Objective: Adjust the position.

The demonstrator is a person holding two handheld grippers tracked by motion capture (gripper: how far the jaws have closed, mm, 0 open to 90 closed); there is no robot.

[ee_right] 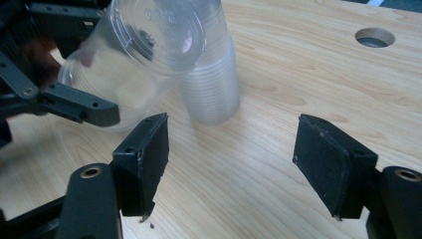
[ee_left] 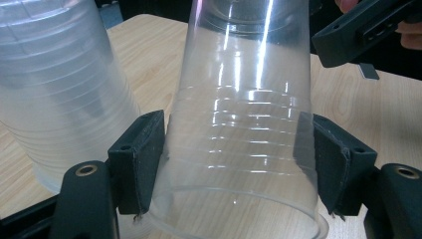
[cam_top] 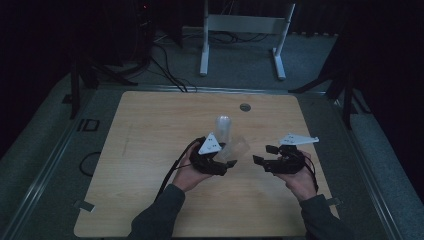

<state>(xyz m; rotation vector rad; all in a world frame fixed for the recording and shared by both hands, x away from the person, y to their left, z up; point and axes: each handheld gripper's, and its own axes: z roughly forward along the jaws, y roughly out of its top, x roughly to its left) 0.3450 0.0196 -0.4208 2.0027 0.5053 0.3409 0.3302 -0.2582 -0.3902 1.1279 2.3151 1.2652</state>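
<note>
Two grippers are over the near half of the wooden table [cam_top: 150, 125] in the high view, and we can see the left gripper [cam_top: 220, 161] carrying a clear plastic cup [cam_top: 239, 149] tipped on its side, base pointing toward the right gripper [cam_top: 264, 159]. Just behind it an upside-down stack of cups [cam_top: 223, 127] stands on the table, so our guess is we've got one cup separated and are about to pass it over or set it down. Plenty of bare table to the left and toward the back, where a round cable hole [cam_top: 245, 107] sits well out of the way; the right edge is fairly near the right hand, so not much room that side. In the left gripper view the jaws are clamped on the cup [ee_left: 249, 124] across its ribbed wall close to the rim, pads pressing both sides, and the stack [ee_left: 59, 89] leans in just beside it; the other gripper pokes in top right. In the right gripper view the jaws stand wide apart with nothing but table between them, the held cup [ee_right: 144, 55] hangs ahead at upper left showing its base, and the stack [ee_right: 211, 84] stands behind it, with the hole [ee_right: 374, 37] far off.
</note>
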